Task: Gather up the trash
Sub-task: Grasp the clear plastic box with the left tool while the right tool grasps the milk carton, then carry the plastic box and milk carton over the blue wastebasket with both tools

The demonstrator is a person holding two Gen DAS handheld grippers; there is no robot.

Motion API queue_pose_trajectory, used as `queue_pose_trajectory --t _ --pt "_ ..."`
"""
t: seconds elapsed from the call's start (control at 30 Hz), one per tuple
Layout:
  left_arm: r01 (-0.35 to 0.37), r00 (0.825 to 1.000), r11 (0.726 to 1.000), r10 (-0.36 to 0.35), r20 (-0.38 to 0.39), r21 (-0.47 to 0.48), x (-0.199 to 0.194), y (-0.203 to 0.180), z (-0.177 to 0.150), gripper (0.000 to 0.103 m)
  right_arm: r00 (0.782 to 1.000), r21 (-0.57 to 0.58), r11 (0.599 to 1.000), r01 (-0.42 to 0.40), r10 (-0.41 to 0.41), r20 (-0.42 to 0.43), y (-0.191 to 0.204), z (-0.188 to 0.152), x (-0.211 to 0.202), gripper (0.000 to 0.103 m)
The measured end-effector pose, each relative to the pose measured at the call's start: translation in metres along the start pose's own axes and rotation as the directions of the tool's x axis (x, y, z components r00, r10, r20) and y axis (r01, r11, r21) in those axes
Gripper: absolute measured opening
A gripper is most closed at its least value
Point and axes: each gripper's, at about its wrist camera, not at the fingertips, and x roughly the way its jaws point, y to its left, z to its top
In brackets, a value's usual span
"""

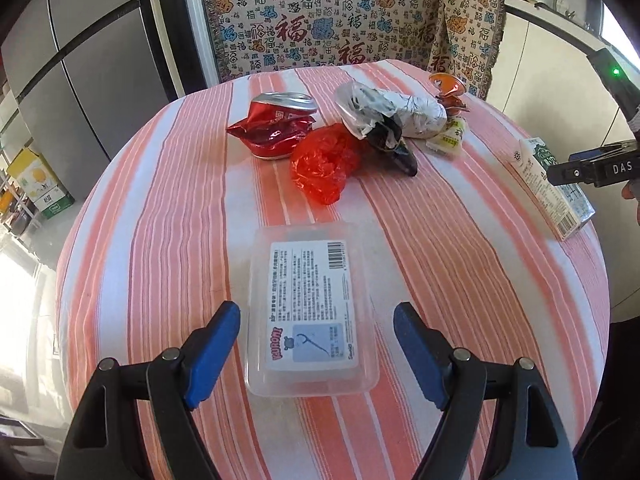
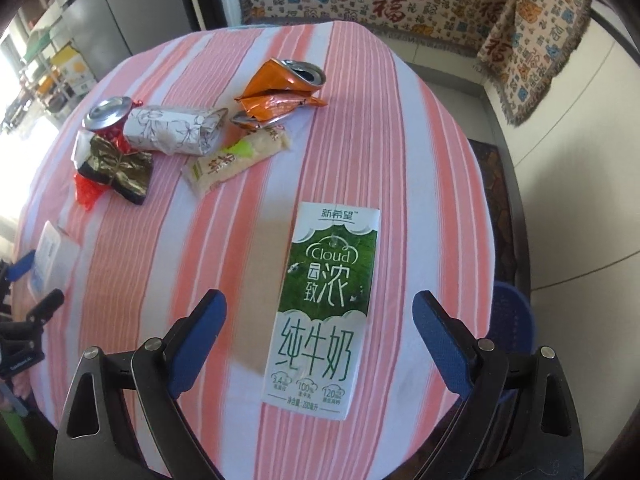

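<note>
My left gripper (image 1: 316, 320) is open, its blue fingers on either side of a clear plastic box (image 1: 310, 308) with a white label, lying flat on the striped tablecloth (image 1: 168, 240). My right gripper (image 2: 320, 304) is open, straddling a green and white milk carton (image 2: 326, 308) that lies flat near the table's right edge; the carton also shows in the left wrist view (image 1: 548, 188). Farther back lie a crushed red can (image 1: 276, 124), a red plastic bag (image 1: 324, 164), a rolled white wrapper (image 1: 396, 112), a crushed orange can (image 2: 282, 86) and a snack packet (image 2: 236, 160).
A patterned cloth (image 1: 320, 16) covers a seat behind the table. A blue bin (image 2: 514, 320) stands on the floor beside the table's right edge. Cabinets (image 1: 80, 60) and boxes (image 1: 40, 184) stand at the left.
</note>
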Motion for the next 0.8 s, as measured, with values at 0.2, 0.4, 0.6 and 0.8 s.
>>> queue_pose_trajectory --t 0.2,0.4,0.6,0.8 --pt "-0.016 1.0 1.0 0.016 -0.003 0.004 0.001 -0.002 -0.001 0.061 0.999 -0.041 0.999 0.034 -0.033 0.019 0.005 -0.01 -0.008 0.051" --pt "0.061 0.997 0.995 -0.058 0.05 -0.076 -0.014 -0.002 -0.007 0.061 0.993 -0.07 0.997 -0.036 0.043 0.109 0.013 -0.027 -0.035 0.05" --pt "0.121 0.989 0.99 -0.114 0.096 -0.074 -0.03 -0.027 -0.004 0.061 0.979 -0.064 0.99 -0.122 0.131 0.155 0.012 -0.039 -0.05 0.05" --pt "0.174 0.978 0.984 -0.168 0.123 -0.038 -0.039 -0.064 0.008 0.061 0.962 -0.046 0.985 -0.167 0.173 0.213 -0.008 -0.057 -0.065 0.05"
